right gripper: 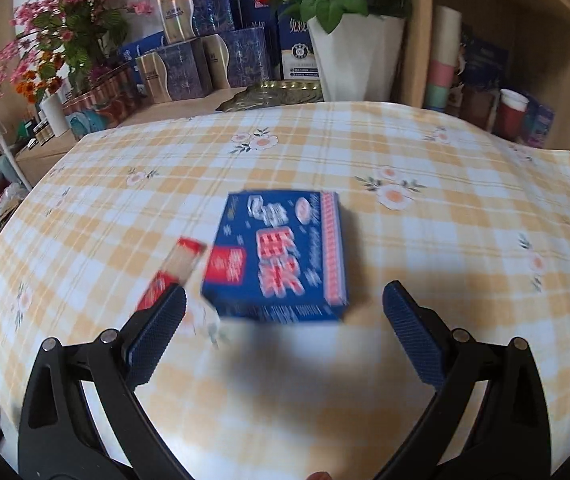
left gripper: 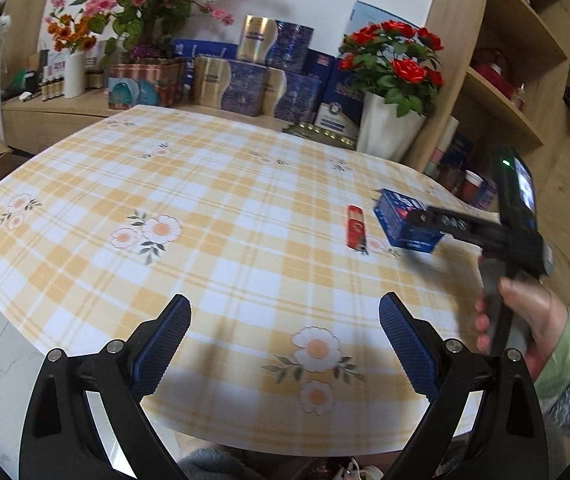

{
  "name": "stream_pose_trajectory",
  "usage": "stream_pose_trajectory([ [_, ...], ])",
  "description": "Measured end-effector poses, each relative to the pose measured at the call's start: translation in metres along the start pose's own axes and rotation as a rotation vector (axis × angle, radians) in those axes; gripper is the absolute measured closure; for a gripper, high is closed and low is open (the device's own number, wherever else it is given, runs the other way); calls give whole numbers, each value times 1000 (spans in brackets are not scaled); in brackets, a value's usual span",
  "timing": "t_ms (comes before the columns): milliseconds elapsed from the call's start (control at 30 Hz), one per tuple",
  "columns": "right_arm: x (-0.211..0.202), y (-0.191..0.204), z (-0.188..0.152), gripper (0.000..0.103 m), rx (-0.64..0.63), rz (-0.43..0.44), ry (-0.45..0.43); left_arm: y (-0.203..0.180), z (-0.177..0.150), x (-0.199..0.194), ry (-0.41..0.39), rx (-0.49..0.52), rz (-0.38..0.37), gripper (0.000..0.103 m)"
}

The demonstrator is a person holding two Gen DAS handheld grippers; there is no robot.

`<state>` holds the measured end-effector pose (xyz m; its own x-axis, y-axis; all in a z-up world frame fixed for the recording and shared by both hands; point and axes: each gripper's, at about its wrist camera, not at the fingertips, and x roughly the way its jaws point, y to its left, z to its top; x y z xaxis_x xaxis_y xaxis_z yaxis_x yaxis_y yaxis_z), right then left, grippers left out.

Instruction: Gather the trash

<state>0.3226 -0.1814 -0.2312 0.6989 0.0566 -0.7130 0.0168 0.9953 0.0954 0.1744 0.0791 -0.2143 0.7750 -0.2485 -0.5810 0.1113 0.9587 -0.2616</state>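
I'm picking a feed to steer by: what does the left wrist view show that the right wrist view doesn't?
Left wrist only: the right gripper seen from outside, reaching the blue box, with the hand on its handle; also the open left gripper over bare tablecloth.

Right wrist only: the box's printed top, blurred, lying ahead of its open jaws.

Both: the blue box, the red packet beside it, and the checked tablecloth.

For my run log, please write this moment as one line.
left tongs: open, empty | right tongs: open, nearing blue box | red packet: on table
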Motion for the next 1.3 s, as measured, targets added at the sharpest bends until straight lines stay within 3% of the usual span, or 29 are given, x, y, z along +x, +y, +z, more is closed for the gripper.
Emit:
stream_pose_trajectory([
  [133,29,7,12,6,18,-45,41,7,-1,-3,-29,-33,0,10],
  [300,61,-3,15,6,76,-106,139,13,-3,9,14,-67,1,10],
  [333,59,-5,16,8,77,-108,129,14,-3,9,17,-67,-1,10],
  [400,54,-5,14,24,49,-101,114,13,-3,6,6,-62,2,10],
  [433,51,-5,11,24,36,-93,105,12,-4,5,0,-60,1,10],
  [633,-5,-11,-21,24,-48,-20,-49,9,-5,9,21,-57,0,10],
  [800,-39,-21,-43,24,-93,-26,-87,1,-1,15,45,-31,-28,10],
  [933,-84,-47,-62,24,11,63,-136,-27,15,28,56,84,-70,15],
  [1000,-100,-57,-71,24,39,61,-154,-45,29,43,83,114,-112,19],
  [1067,-114,-68,-79,24,80,54,-157,-59,42,62,115,110,-172,33],
  [1100,-118,-72,-81,24,101,57,-156,-67,48,72,127,122,-183,33],
  [1300,-147,-107,-103,24,230,48,-195,-98,71,146,204,214,-107,38],
])
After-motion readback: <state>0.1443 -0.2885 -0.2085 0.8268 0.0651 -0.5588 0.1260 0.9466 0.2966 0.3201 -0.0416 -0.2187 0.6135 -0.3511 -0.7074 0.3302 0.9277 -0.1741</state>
